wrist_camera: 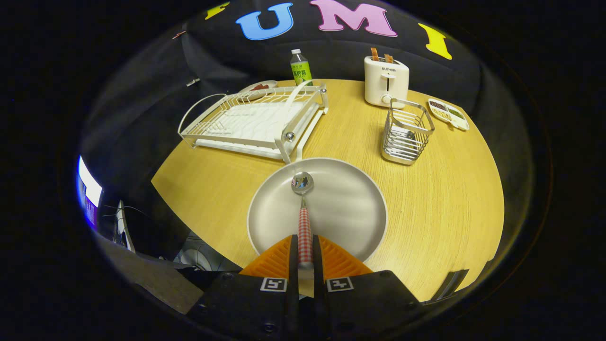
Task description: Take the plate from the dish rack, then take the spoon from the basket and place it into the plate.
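Gripper (305, 253) clamped on the spoon (303, 213) handle, spoon's long axis running straight ahead from the fingers, bowl out over the middle of the plate (350, 208) on the table (440, 199), so release is a straight drop.

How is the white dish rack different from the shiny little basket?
The dish rack is white, wide and low, lying flat beyond the plate; the basket is silvery, narrow and tall. The rack stands near the green bottle, the basket in front of the toaster. Both are wire, stand on the wooden table, and look empty. The gripper holds the spoon over the plate.
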